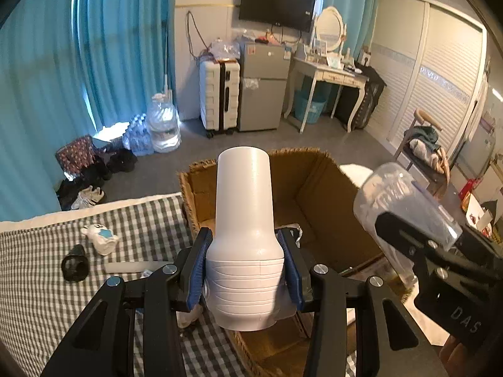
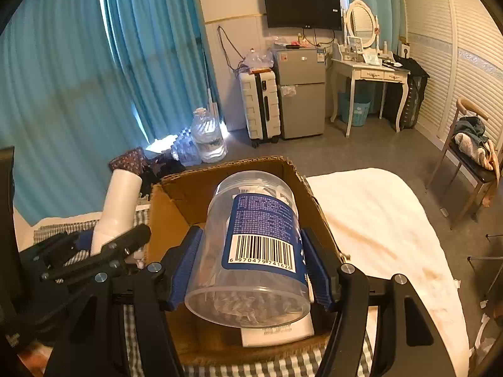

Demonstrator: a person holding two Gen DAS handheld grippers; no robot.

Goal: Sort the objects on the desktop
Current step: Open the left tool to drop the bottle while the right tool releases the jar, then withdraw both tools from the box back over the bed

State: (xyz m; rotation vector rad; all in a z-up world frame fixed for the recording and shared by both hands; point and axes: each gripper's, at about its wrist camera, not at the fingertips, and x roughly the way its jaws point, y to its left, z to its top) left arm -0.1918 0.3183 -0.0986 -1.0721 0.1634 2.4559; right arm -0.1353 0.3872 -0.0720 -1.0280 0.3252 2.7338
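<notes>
My left gripper [image 1: 248, 251] is shut on a tall white bottle [image 1: 243, 220], its blue pads pressed on the ribbed lower body. It hangs over an open cardboard box [image 1: 317, 188]. My right gripper [image 2: 251, 257] is shut on a clear plastic jar [image 2: 254, 238] with a blue barcode label, held tilted above the same cardboard box [image 2: 169, 201]. In the left wrist view the clear jar [image 1: 399, 201] shows at the right. The white bottle [image 2: 119, 207] shows at the left of the right wrist view. A white flat item [image 2: 276, 333] lies in the box under the jar.
On the checked cloth [image 1: 37, 282] left of the box lie a black cylinder [image 1: 74, 264], a small white toy [image 1: 100, 238] and a pale flat strip [image 1: 138, 266]. A white towel [image 2: 377, 220] covers the surface right of the box. Behind it is the room's floor with furniture.
</notes>
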